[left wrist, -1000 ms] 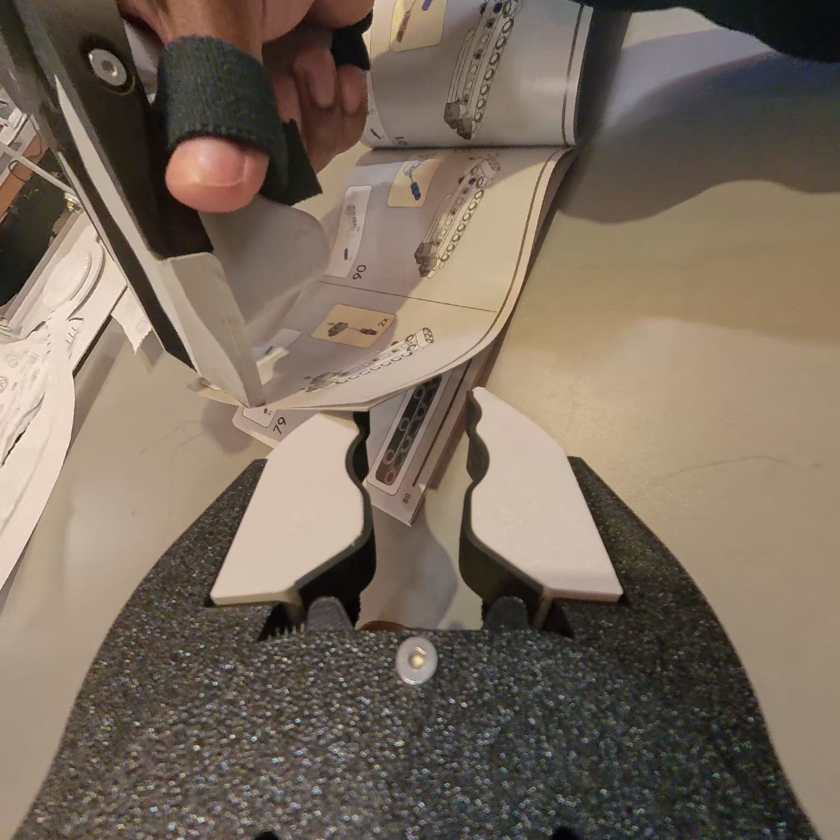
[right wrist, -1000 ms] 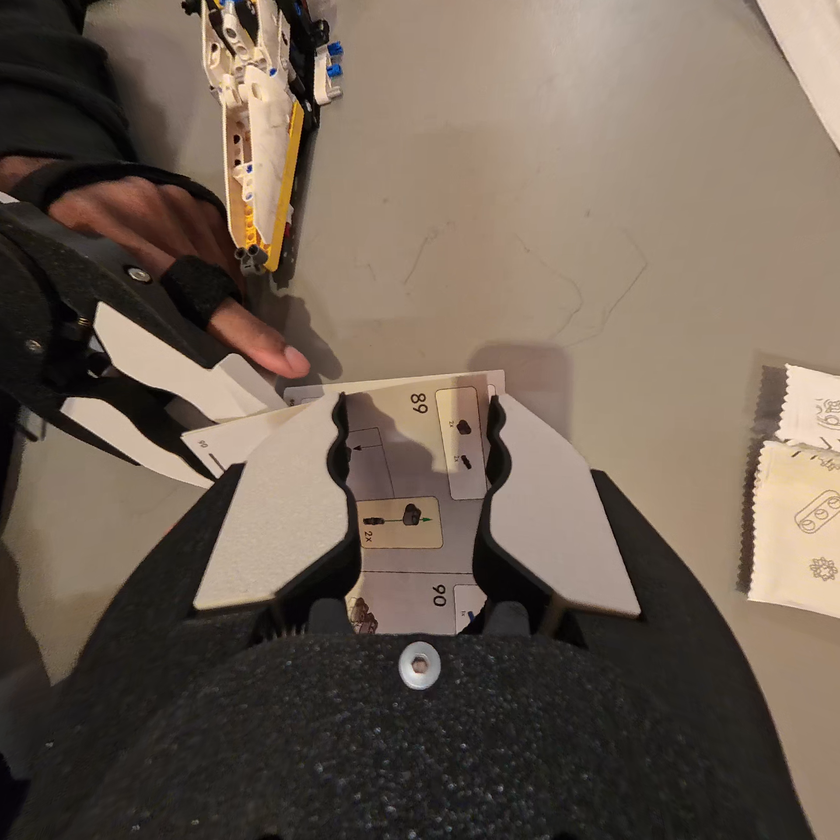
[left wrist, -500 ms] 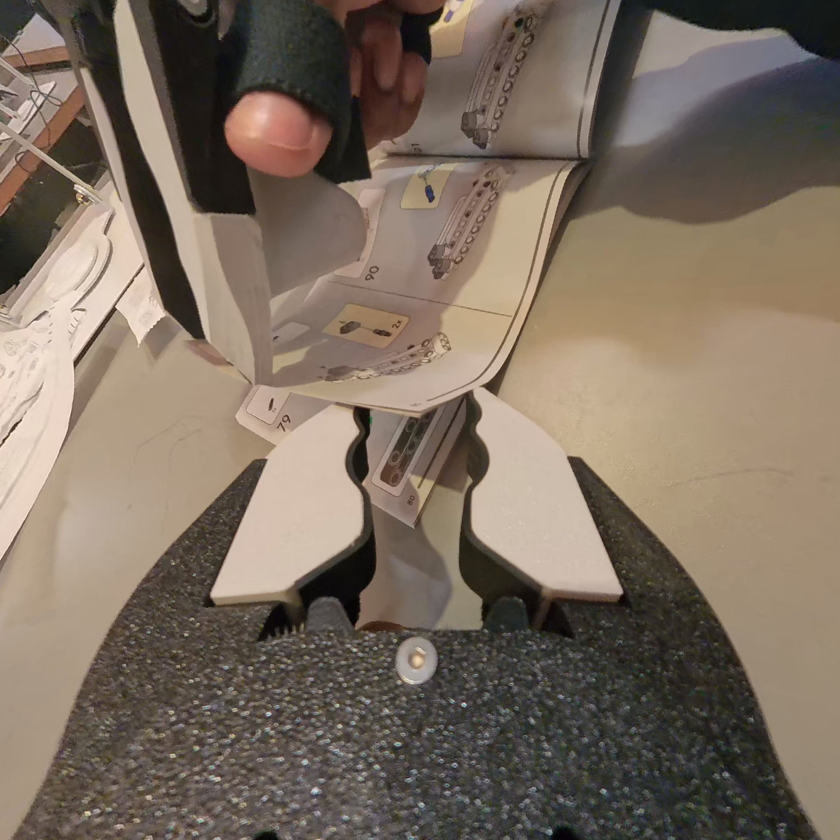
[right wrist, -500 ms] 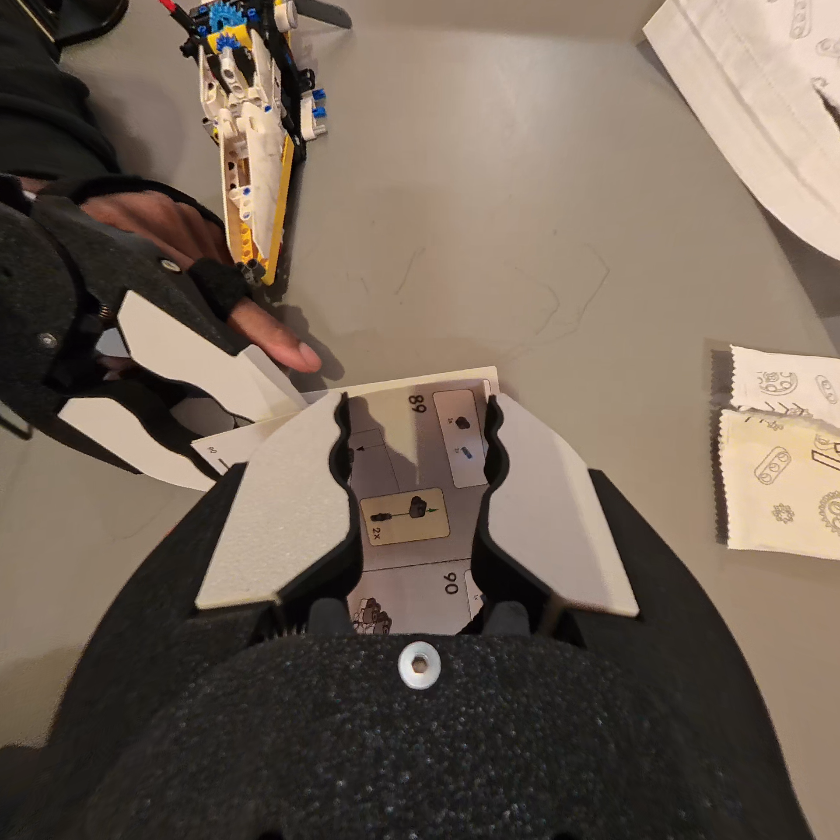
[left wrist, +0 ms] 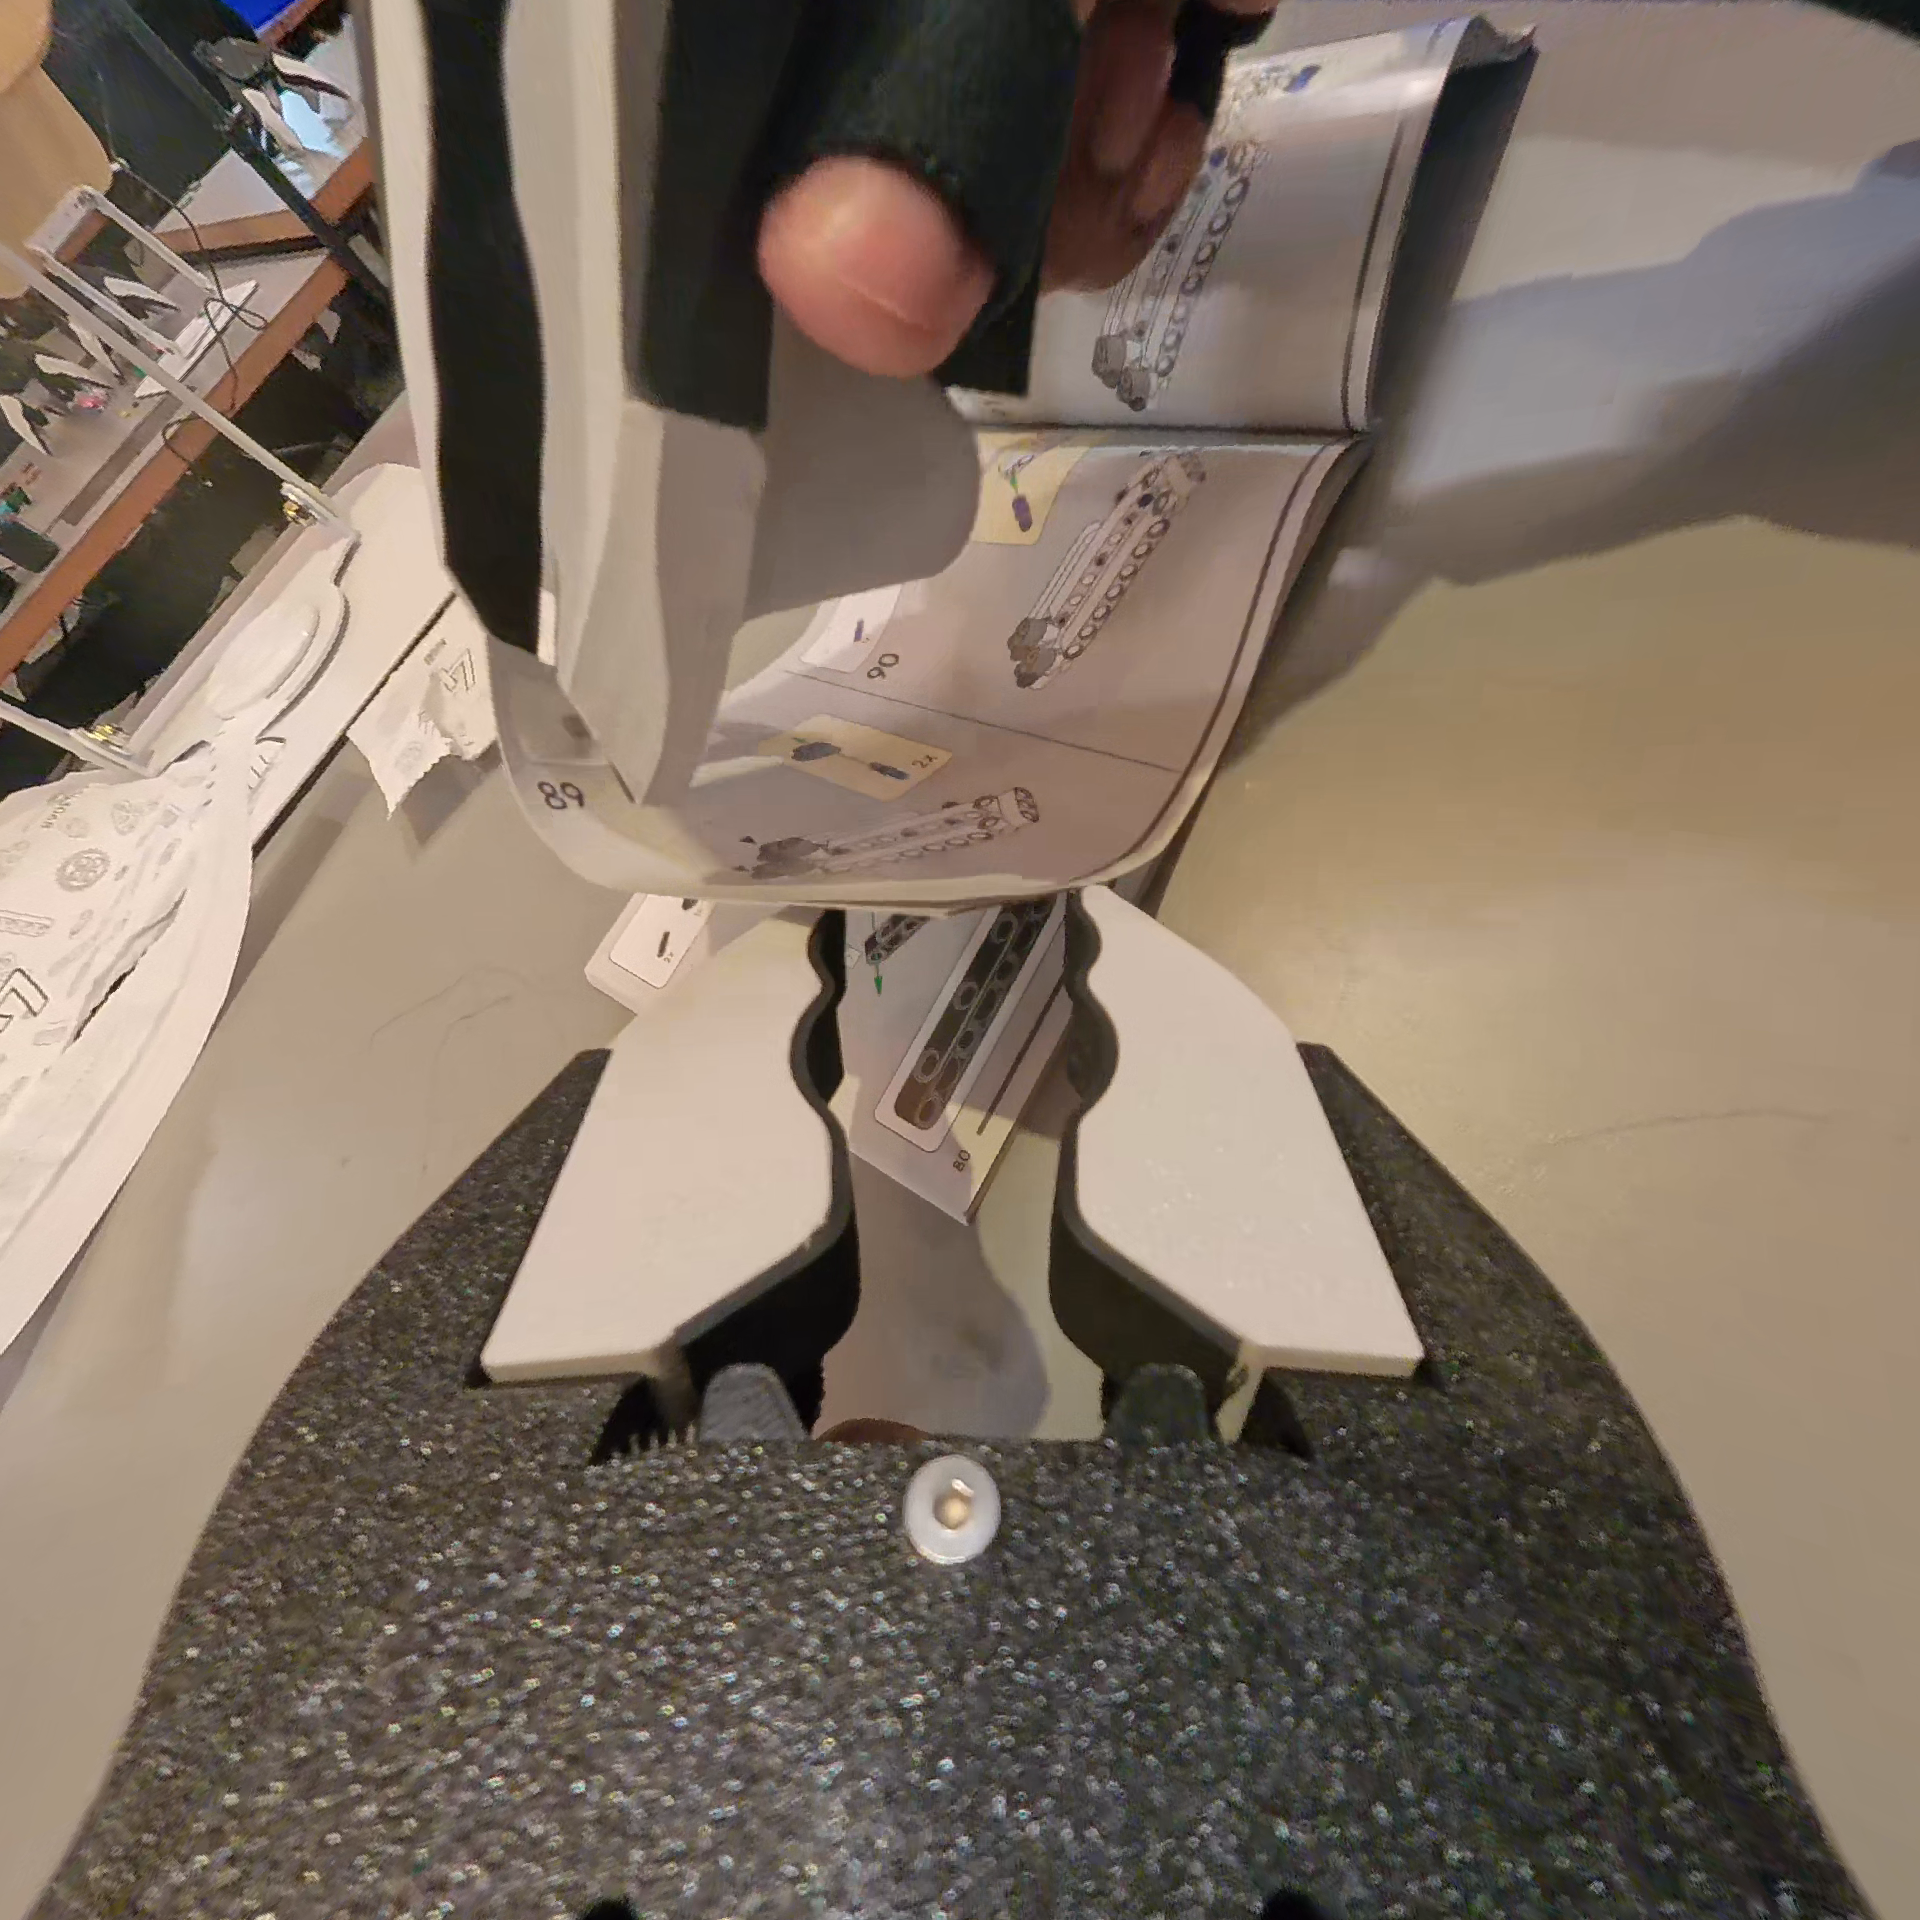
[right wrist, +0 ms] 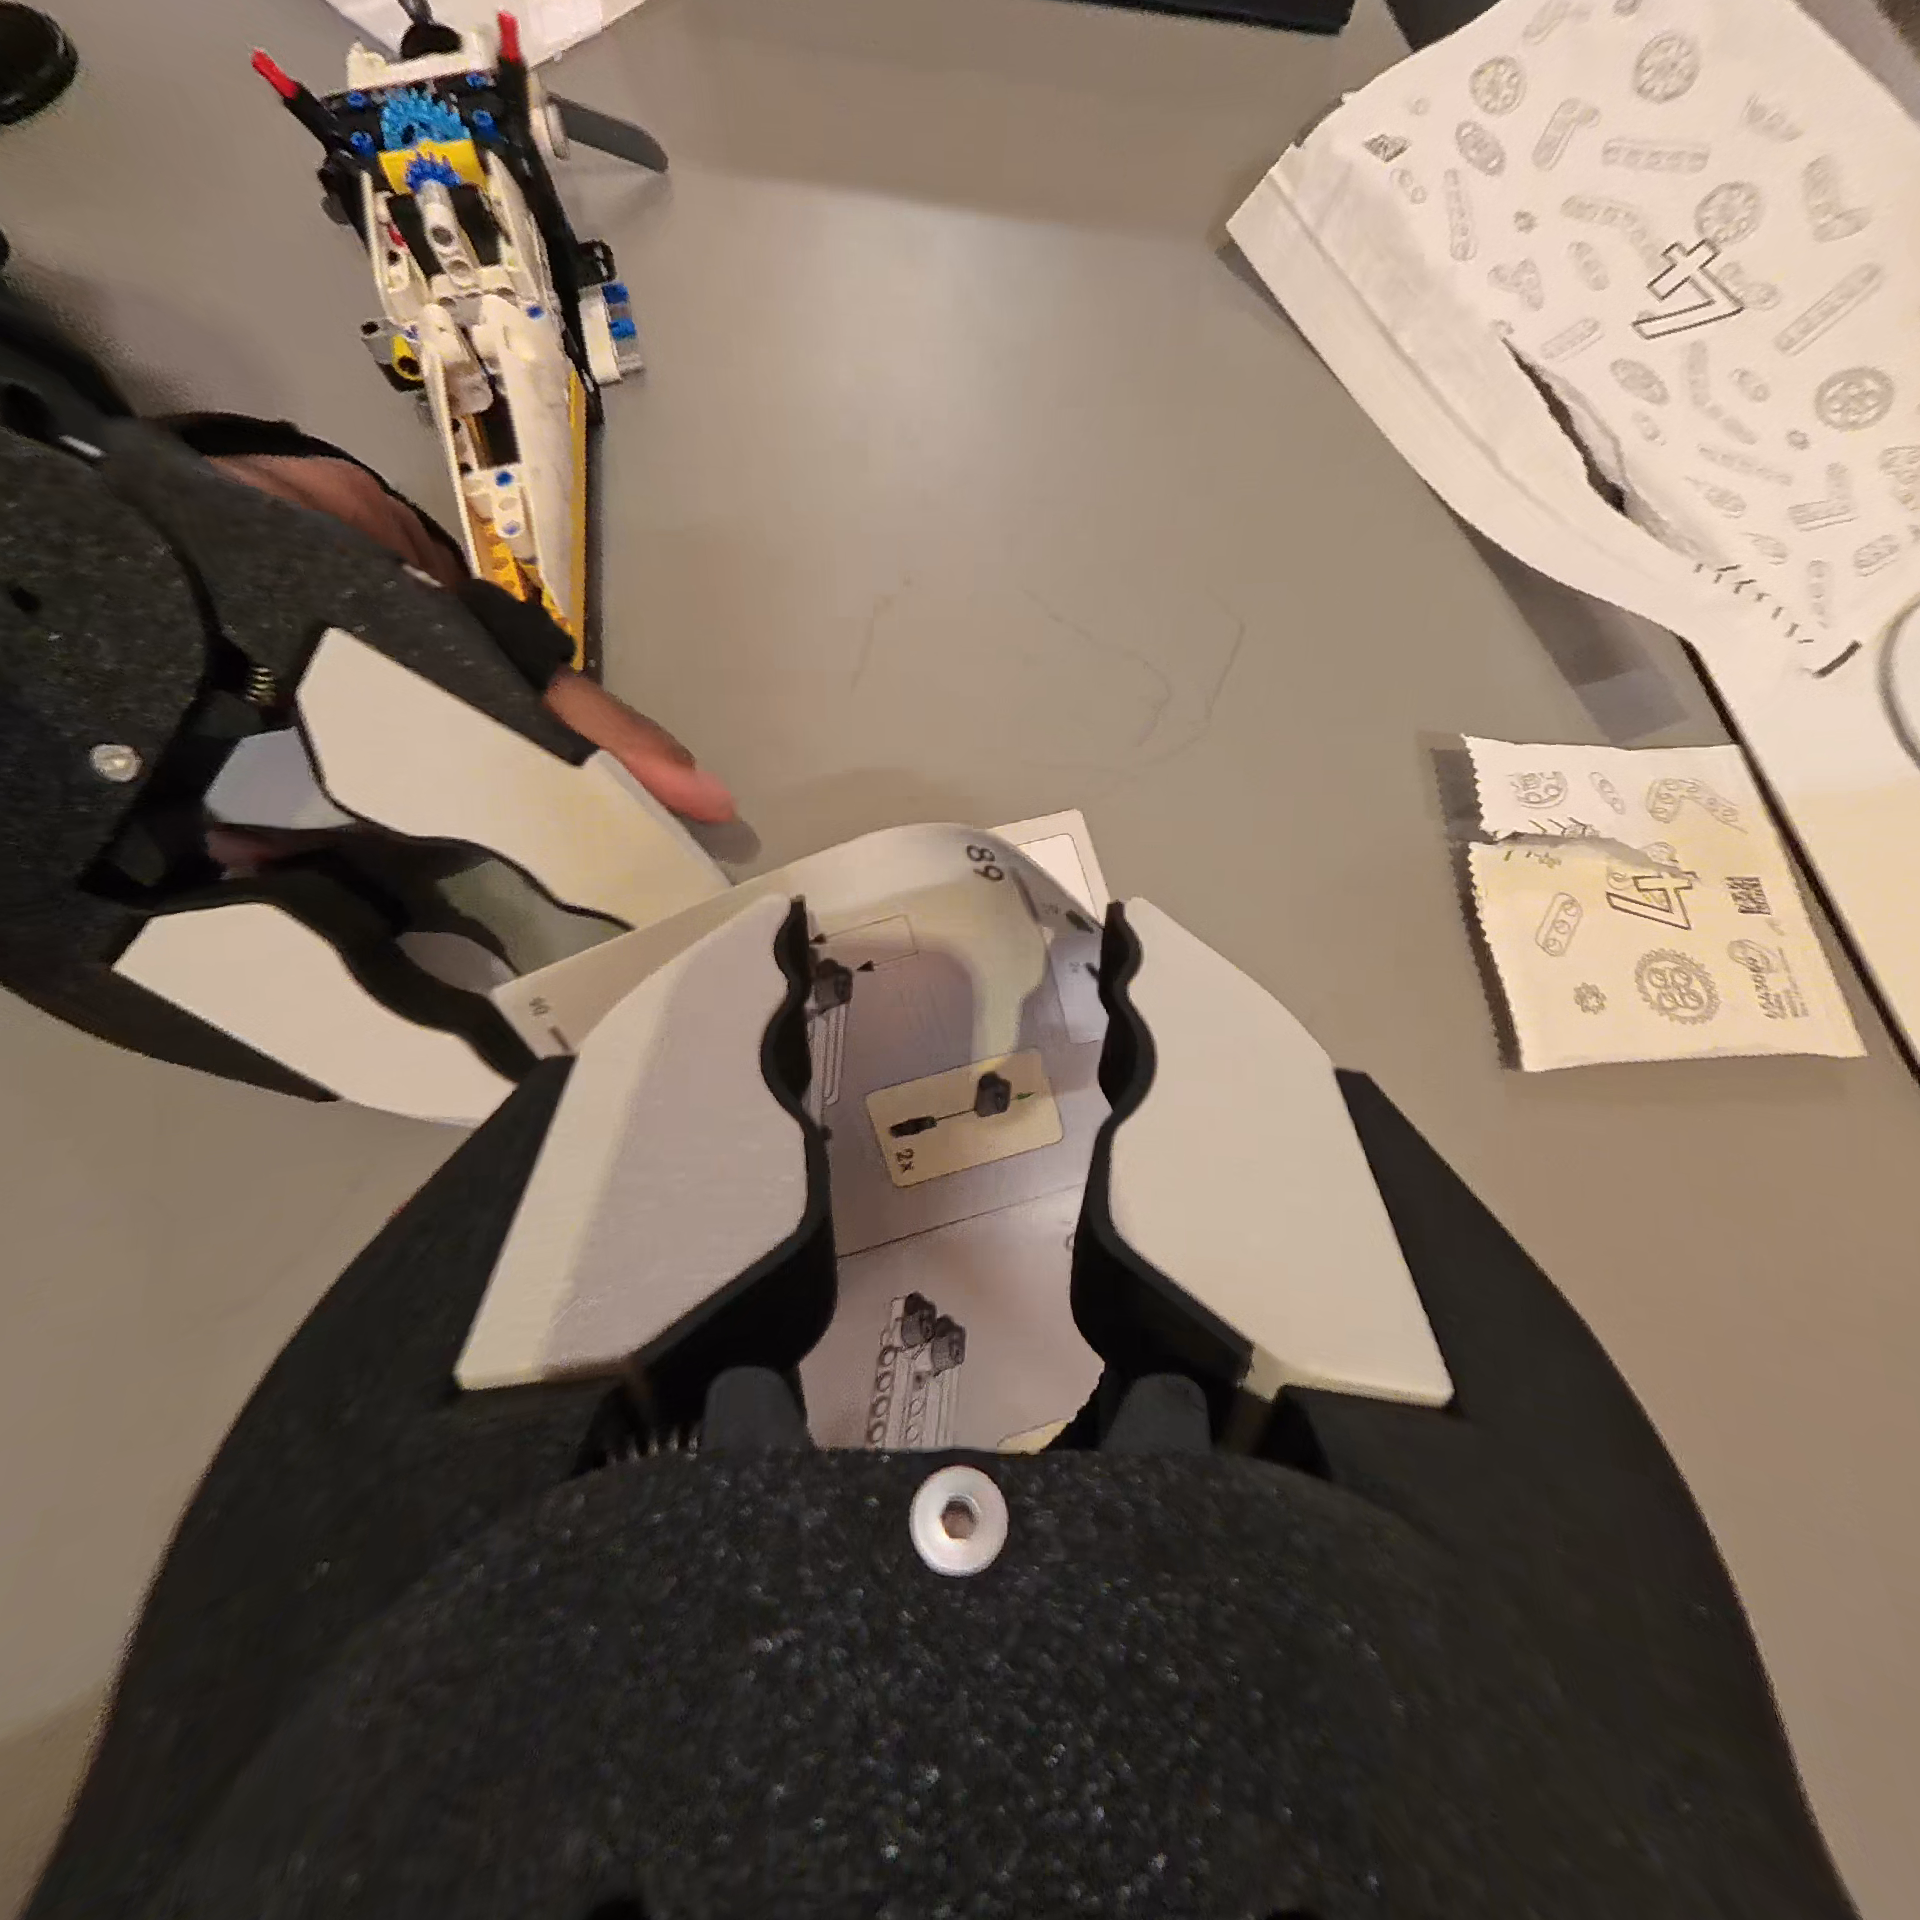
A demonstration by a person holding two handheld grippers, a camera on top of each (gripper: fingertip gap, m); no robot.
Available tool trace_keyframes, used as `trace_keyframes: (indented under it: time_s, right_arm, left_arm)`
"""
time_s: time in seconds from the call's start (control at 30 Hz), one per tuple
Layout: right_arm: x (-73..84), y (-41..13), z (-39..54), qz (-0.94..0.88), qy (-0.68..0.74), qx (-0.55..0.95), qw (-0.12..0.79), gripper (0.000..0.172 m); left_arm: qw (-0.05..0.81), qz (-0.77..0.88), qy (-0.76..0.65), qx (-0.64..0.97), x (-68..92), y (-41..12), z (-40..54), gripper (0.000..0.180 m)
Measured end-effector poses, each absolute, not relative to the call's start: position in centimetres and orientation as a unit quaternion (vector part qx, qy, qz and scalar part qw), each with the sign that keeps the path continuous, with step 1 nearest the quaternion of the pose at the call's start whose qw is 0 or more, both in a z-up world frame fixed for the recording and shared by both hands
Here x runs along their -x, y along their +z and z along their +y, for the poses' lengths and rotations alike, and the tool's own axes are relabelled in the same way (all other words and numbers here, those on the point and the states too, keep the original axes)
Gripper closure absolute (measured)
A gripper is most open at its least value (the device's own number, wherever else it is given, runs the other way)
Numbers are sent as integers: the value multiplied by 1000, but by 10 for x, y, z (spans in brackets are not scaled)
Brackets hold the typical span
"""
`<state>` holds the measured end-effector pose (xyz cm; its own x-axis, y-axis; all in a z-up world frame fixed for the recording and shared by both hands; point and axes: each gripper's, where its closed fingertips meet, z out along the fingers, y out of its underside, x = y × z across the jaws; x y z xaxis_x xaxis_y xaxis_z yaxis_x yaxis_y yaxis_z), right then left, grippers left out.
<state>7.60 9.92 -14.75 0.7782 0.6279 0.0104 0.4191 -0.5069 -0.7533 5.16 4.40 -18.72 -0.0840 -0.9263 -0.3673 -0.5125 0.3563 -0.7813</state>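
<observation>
An open instruction booklet (left wrist: 1039, 644) lies on the grey table. My left gripper (left wrist: 951, 935) is open and low over the corner of its lower pages (left wrist: 966, 1049), with neither pad on the paper. Its white fingers (right wrist: 468, 769) show at the left of the right wrist view. My right gripper (right wrist: 956, 920) is over the top page (right wrist: 966, 1122), whose corner bows up in a curl between its fingers. The jaws stand wide apart, so I count it open. Its finger (left wrist: 665, 623) and the person's thumb (left wrist: 862, 270) hang above the page in the left wrist view.
A white, yellow and black brick model (right wrist: 499, 343) lies at the far left of the table. A large torn printed paper bag (right wrist: 1621, 312) and small paper bags (right wrist: 1642, 935) lie to the right. Another paper bag (left wrist: 83, 935) lies to the left in the left wrist view.
My right gripper has risen and its jaws have narrowed a little. The page corner has curled up higher between its fingers. My left gripper has not moved.
</observation>
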Motion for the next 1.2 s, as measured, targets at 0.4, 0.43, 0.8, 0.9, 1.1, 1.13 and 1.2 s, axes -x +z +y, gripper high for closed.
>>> trace_keyframes:
  time_s: [0.4, 0.43, 0.8, 0.9, 1.1, 1.13, 1.2]
  right_arm:
    - [-57, -142, 52, -283, 162, 831, 451, 120]
    - [-56, -143, 51, -284, 163, 829, 454, 120]
    - [-55, -149, 55, -268, 175, 835, 448, 126]
    - [-52, -151, 56, -269, 178, 835, 445, 126]
    - [-51, -153, 58, -268, 178, 837, 443, 126]
    - [-52, -153, 58, -268, 179, 837, 443, 126]
    - [-53, -154, 58, -266, 179, 838, 442, 126]
  left_arm:
    - [457, 691, -233, 509, -54, -184, 46, 139]
    - [457, 691, -233, 509, -54, -184, 47, 139]
    - [461, 696, -225, 503, -54, -185, 46, 140]
    - [462, 697, -223, 502, -54, -185, 45, 140]
    - [461, 698, -221, 501, -54, -186, 45, 140]
    - [461, 698, -221, 501, -54, -186, 45, 140]
    - [461, 699, -220, 500, -54, -186, 45, 140]
